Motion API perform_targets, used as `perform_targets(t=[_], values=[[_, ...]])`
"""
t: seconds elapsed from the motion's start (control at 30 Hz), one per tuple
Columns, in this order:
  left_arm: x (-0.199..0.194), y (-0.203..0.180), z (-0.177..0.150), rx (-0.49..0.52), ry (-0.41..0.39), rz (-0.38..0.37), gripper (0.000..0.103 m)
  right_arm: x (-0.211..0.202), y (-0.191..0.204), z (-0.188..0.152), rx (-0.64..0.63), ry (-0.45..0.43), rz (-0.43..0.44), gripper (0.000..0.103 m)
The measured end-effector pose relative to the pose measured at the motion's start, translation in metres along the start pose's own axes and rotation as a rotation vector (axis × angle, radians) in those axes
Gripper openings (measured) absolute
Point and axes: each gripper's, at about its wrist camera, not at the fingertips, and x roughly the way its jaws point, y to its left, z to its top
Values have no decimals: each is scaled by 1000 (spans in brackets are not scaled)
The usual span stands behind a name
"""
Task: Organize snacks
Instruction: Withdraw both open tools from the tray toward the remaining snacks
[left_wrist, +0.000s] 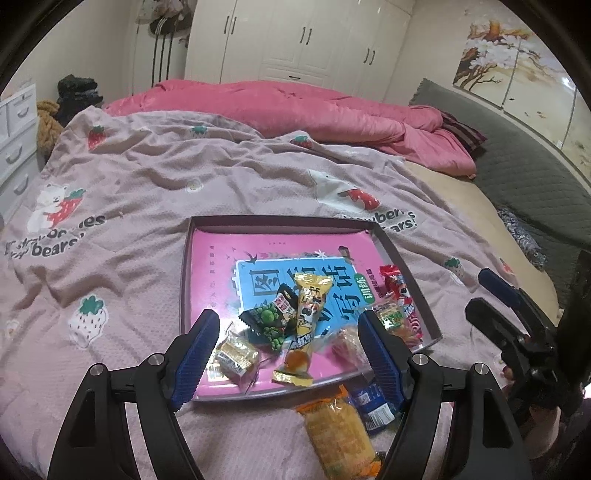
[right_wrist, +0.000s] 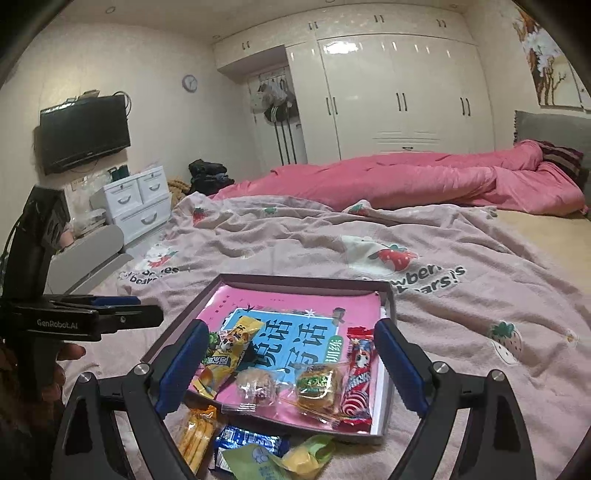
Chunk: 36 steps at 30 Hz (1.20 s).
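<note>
Snacks (right_wrist: 207, 432) on bedspread (right_wrist: 295, 236), bedroom

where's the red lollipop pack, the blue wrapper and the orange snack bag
red lollipop pack (right_wrist: 357, 382): right wrist view, mid wrapper
blue wrapper (right_wrist: 251, 440): right wrist view, top face
orange snack bag (left_wrist: 338, 430): left wrist view, middle

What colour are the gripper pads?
Blue, ribbed pads; clearest in the left wrist view.

Pink quilt (right_wrist: 406, 177), white wardrobe (right_wrist: 388, 92), television (right_wrist: 85, 133), drawer unit (right_wrist: 136, 199).
</note>
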Motion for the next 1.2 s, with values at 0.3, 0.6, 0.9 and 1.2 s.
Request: perform_targets(t=[0.3,0.6,0.9,1.2], values=[[-6,-7,-11,23,21,10,79,-8,-5,-6,21,15,-57,91],[-10,-14,-22,39,48,7,79,-11,4,-16,17,54,-66,91],[-13,-20,-30,51,74,-11,79,-16,12,-27,18,101,-66,91],[-19,-20,-38,53,89,-25,79,-22,9,-36,50,130,-80,91]])
